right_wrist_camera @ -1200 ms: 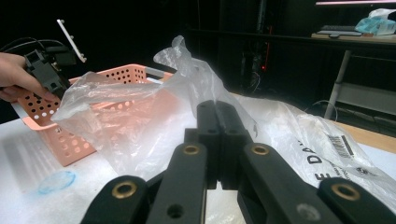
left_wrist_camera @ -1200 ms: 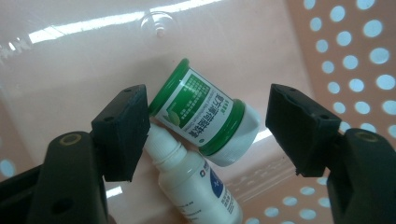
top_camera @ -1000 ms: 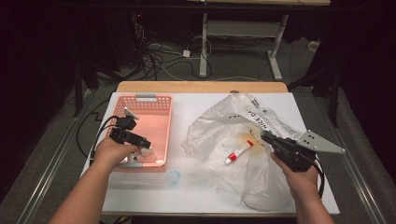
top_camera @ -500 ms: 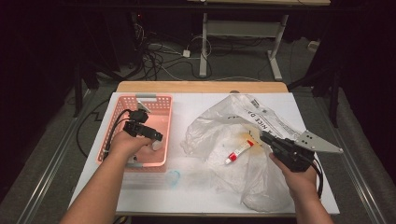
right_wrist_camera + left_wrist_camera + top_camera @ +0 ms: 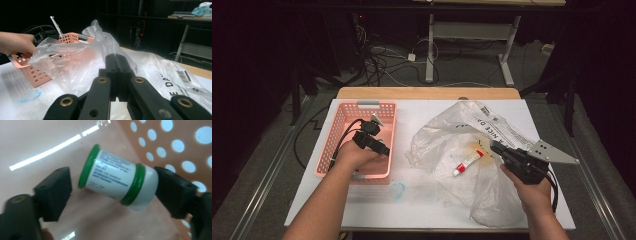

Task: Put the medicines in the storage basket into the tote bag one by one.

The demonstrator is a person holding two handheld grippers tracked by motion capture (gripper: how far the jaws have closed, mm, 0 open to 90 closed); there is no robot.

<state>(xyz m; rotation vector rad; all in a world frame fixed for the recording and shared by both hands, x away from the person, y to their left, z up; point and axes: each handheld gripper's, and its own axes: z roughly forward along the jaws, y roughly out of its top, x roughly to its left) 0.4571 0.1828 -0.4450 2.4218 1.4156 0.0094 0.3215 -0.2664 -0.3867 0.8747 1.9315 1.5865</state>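
A white bottle [image 5: 112,180] with green bands and a white cap lies on its side on the floor of the pink basket [image 5: 337,125]. My left gripper [image 5: 379,147] reaches down into the basket and is open around the bottle. Its jaws have just been closing: one pad [image 5: 172,192] is at the cap, the other stands a little off the base. My right gripper [image 5: 497,147] is shut at the edge of the clear plastic bag [image 5: 447,145], and a fold of film seems pinched at its tips [image 5: 116,60]. A red and white tube [image 5: 467,162] lies inside the bag.
The white table [image 5: 422,210] carries a clear item with a blue ring [image 5: 398,190] just in front of the basket. The bag spreads over the right half. A wooden strip [image 5: 427,92] edges the far side, with cables and desk legs on the floor beyond.
My left hand has moved from the basket's near left side rightwards and down into the basket. The right hand and the bag have stayed put.
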